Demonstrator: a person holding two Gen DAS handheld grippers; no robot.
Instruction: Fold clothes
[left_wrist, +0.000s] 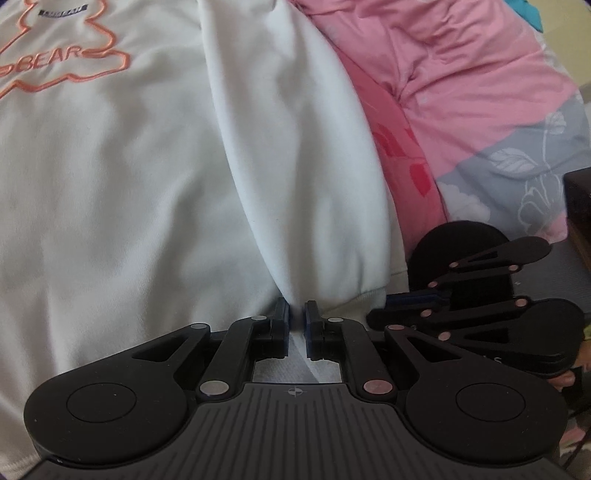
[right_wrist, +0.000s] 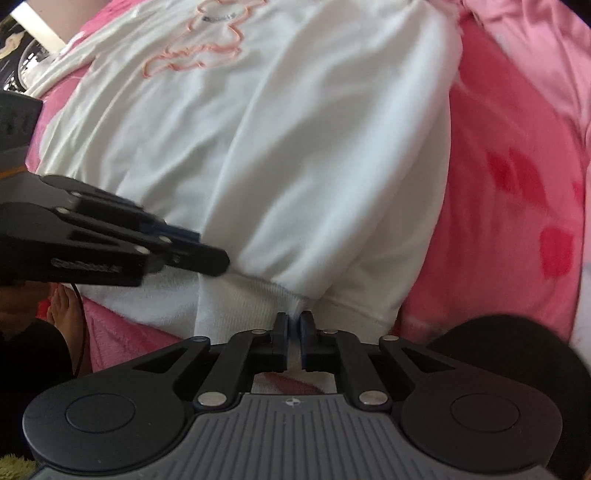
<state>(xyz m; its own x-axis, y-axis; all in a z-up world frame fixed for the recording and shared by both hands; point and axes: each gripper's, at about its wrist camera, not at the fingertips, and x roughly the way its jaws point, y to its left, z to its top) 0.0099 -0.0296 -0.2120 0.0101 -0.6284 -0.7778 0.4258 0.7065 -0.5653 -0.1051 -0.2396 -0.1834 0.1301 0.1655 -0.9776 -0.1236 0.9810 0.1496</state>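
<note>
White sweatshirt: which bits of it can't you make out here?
- Bear print: left wrist view, cut off by the left edge; right wrist view, too small to read.
- White sweatshirt hem: both views, partly hidden under the grippers.
- Left gripper and right gripper: cloth between the pads, pressed or not unclear.

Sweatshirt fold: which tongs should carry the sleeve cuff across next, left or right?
Left, probably. The left tongs straddle the sleeve cuff lying over the white sweatshirt; the right tongs sit at its hem.
</note>
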